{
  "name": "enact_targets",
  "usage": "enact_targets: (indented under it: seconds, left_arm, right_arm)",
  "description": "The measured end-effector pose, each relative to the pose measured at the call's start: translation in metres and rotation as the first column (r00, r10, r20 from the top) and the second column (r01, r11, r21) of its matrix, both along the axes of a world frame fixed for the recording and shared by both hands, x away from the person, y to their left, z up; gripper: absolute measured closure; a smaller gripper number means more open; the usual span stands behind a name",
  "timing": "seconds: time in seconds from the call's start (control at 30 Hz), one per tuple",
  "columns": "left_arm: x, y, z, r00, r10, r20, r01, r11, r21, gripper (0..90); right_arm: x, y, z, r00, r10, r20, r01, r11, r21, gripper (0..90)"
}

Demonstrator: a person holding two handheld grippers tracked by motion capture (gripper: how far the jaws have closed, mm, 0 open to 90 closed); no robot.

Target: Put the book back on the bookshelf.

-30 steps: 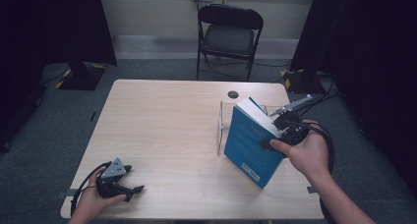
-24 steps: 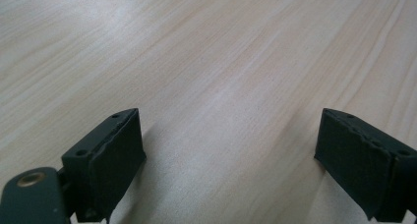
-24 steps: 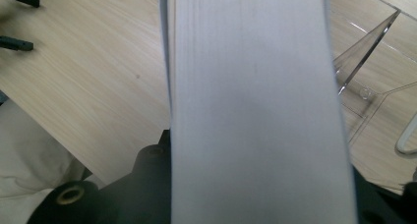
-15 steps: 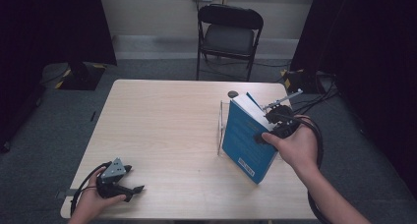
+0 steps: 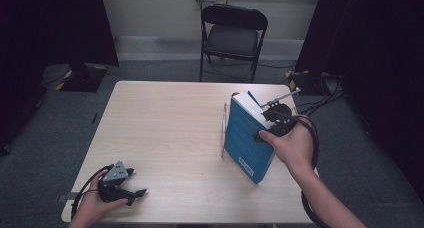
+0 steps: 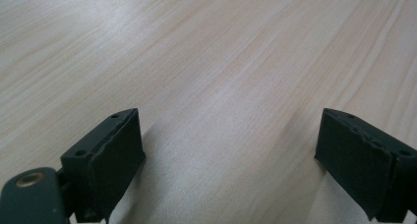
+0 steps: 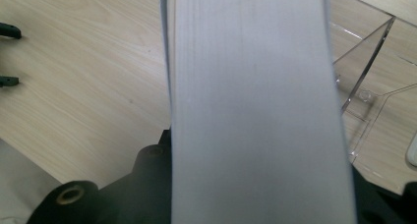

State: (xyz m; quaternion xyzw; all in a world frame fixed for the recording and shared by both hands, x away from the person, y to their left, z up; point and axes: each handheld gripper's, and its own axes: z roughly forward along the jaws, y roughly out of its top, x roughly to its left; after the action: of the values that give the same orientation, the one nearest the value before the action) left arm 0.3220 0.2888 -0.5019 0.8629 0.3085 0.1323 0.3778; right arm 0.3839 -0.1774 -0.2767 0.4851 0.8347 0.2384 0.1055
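Book (image 5: 247, 138): blue, stood tilted on the bench (image 5: 165, 133), just beside a clear stand (image 5: 223, 130). Right gripper (image 5: 267, 125): fingers clamped across the book's upper edge, page block (image 7: 255, 106) filling the gap between them. Left gripper (image 5: 131, 190): rested at the near left corner, well apart, fingers (image 6: 108, 155) wide, nothing between.

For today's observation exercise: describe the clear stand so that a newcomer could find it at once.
Start at the wooden table and go to its right half. Beside the tilted blue book held by the right gripper stands the clear stand; it alone is see-through.
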Motion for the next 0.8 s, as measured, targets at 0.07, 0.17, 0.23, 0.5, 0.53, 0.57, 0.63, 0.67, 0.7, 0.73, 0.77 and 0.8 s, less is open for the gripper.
enact_targets:
  seconds: [0.07,0.17,0.23,0.5,0.53,0.57,0.63,0.67,0.7,0.73,0.77,0.8]
  left_arm:
    - [0.0,0.0,0.0,1.0,0.0,-0.001,0.0,1.0,0.0,10.0]
    - [0.0,0.0,0.0,1.0,0.001,0.0,-0.001,1.0,0.0,10.0]
    - [0.0,0.0,0.0,1.0,0.0,0.0,0.0,1.0,0.0,10.0]
    - [0.0,0.0,0.0,1.0,0.0,0.001,0.0,1.0,0.001,9.9]
    - [0.0,0.0,0.0,1.0,0.0,0.0,0.0,1.0,0.0,9.9]
    - [0.0,0.0,0.0,1.0,0.0,0.001,0.0,1.0,0.001,9.9]
    - [0.0,0.0,0.0,1.0,0.0,0.001,0.0,1.0,0.001,9.9]
    - [0.0,0.0,0.0,1.0,-0.002,-0.001,0.002,1.0,0.001,9.7]
    - [0.0,0.0,0.0,1.0,-0.003,-0.002,0.003,1.0,0.001,9.3]
    - [0.0,0.0,0.0,1.0,-0.003,-0.002,0.003,1.0,0.0,9.1]
    - [0.0,0.0,0.0,1.0,-0.003,-0.002,0.003,1.0,0.0,9.1]
    - [0.0,0.0,0.0,1.0,-0.002,-0.002,0.002,1.0,0.0,9.2]
  right_arm:
    - [0.001,0.002,-0.001,1.0,-0.004,0.003,0.004,1.0,-0.005,61.9]
    - [0.003,0.005,-0.003,0.9999,-0.011,0.008,0.011,0.9999,-0.007,61.9]
    - [0.004,0.006,-0.004,0.9998,-0.021,0.006,0.021,0.9998,-0.003,61.9]
    - [0.008,0.009,-0.005,0.9988,-0.049,0.006,0.049,0.9988,0.006,61.9]
    - [0.009,0.008,-0.005,0.9986,-0.053,0.001,0.053,0.9985,0.009,61.9]
    - [0.01,0.009,-0.004,0.9985,-0.055,0.001,0.055,0.9984,0.009,62.0]
    - [0.01,0.011,-0.003,0.9985,-0.056,0.003,0.056,0.9985,-0.001,62.0]
    - [0.01,0.012,-0.003,0.9984,-0.057,0.001,0.057,0.9984,-0.006,62.0]
    - [0.011,0.013,-0.003,0.9983,-0.058,-0.002,0.058,0.9982,-0.01,61.9]
    - [0.012,0.014,-0.003,0.9982,-0.059,0.0,0.059,0.9982,-0.013,61.9]
    - [0.012,0.015,-0.002,0.9983,-0.058,-0.001,0.058,0.9982,-0.016,61.9]
    - [0.013,0.016,-0.002,0.9983,-0.058,-0.002,0.058,0.9982,-0.016,61.9]
